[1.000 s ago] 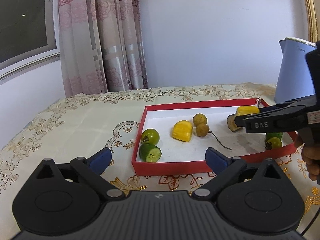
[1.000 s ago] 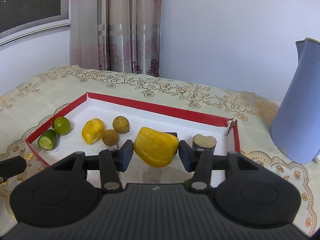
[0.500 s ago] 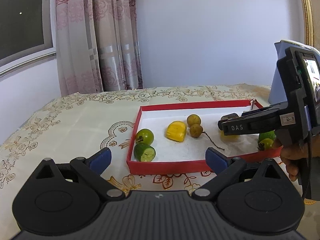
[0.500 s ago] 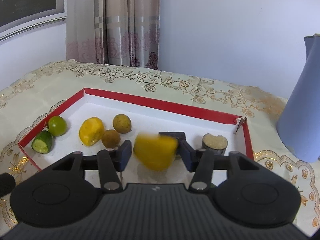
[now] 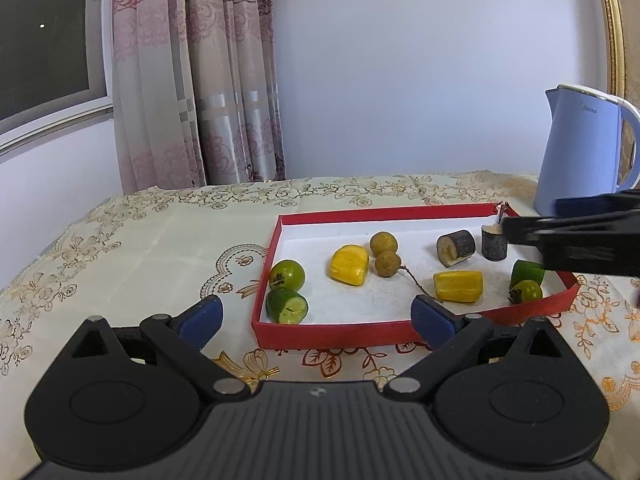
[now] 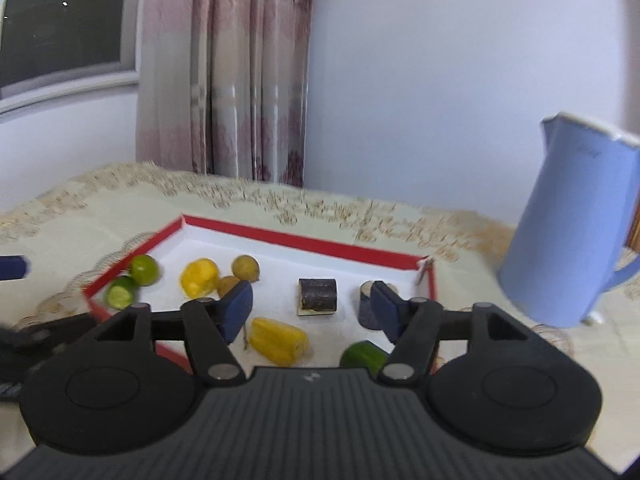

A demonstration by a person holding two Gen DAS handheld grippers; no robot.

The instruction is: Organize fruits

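**Kid:** What is closest to you?

**Me:** My right gripper (image 6: 310, 309). Its jaws are opening and nothing is between the pads. The yellow fruit piece (image 6: 279, 340) lies on the white floor of the red tray (image 6: 304, 239), low between my two blue pads (image 6: 236, 310), a bit nearer the left one. They do not touch it.

**Kid:** And your other one?

**Me:** My left gripper (image 5: 316, 318) is wide open and holds nothing. It hangs over the tablecloth (image 5: 160, 248), just in front of the tray's near wall.

**Kid:** What else is in the tray?

**Me:** By my right pad there is a green cut piece (image 6: 363, 356), partly hidden. A little farther back a dark log piece (image 6: 317, 297) lies on its side. Another dark piece (image 6: 367, 307) stands upright, partly behind my right pad. On the left there is a second yellow piece (image 6: 199, 282), two round brown fruits (image 6: 245, 267) touching each other, a green round fruit (image 6: 144, 270) and a green cut piece (image 6: 120, 297) near the tray's left corner.

**Kid:** What is far away?

**Me:** A blue kettle (image 6: 576, 224) stands on the cloth outside the tray, on the right. Behind the table are a pink curtain (image 6: 224, 68) and a wall.
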